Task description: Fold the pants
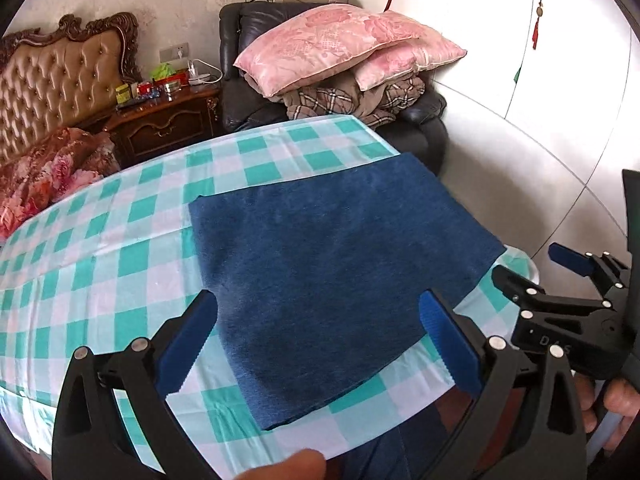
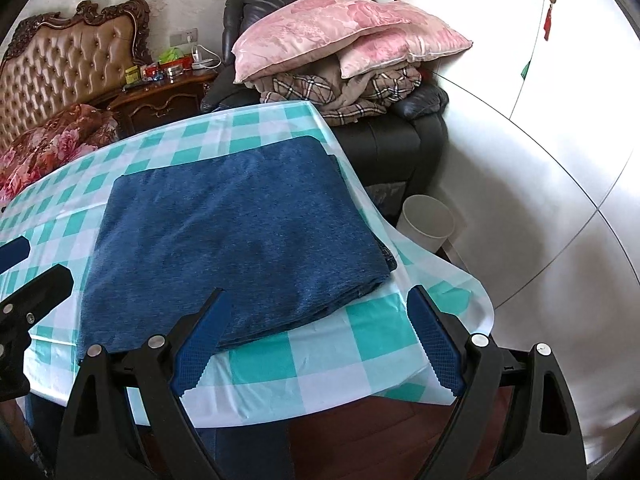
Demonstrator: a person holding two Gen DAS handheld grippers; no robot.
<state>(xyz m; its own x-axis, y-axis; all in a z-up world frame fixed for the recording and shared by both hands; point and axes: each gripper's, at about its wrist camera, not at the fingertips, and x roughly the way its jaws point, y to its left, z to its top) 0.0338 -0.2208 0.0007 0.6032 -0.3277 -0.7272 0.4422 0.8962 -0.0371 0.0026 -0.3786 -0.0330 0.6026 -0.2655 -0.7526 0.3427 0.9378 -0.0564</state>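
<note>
Left wrist view: the pants [image 1: 340, 256] lie on the tabletop [image 1: 120, 240], which is covered by a teal-and-white check cloth. They are blue denim, folded into a flat, roughly rectangular pack with straight edges and a smooth top face; no wrinkles of note. The pack sits toward the tabletop's right edge, its far corner near that edge. The left claw [image 1: 318, 330] hovers over the near part of the pack, fingers wide apart, gripping nothing. The right claw [image 1: 532, 266] shows at the right margin, beside the tabletop's right edge, also apart and empty. Beyond the tabletop: an armchair [image 1: 420, 120] stacked with pink pillows [image 1: 336, 44].

Right wrist view: the pants [image 2: 236, 232] appear as a thick, multi-layer pack; stacked layer edges show along its right side and near corner. Its right side lies close to the tabletop's [image 2: 304, 360] right edge. The right claw [image 2: 320, 330] is held at the near edge of the pack, fingers apart, empty. Part of the left claw [image 2: 24, 276] shows at the left margin. A white bin [image 2: 428, 220] stands on the floor past the tabletop.
</note>
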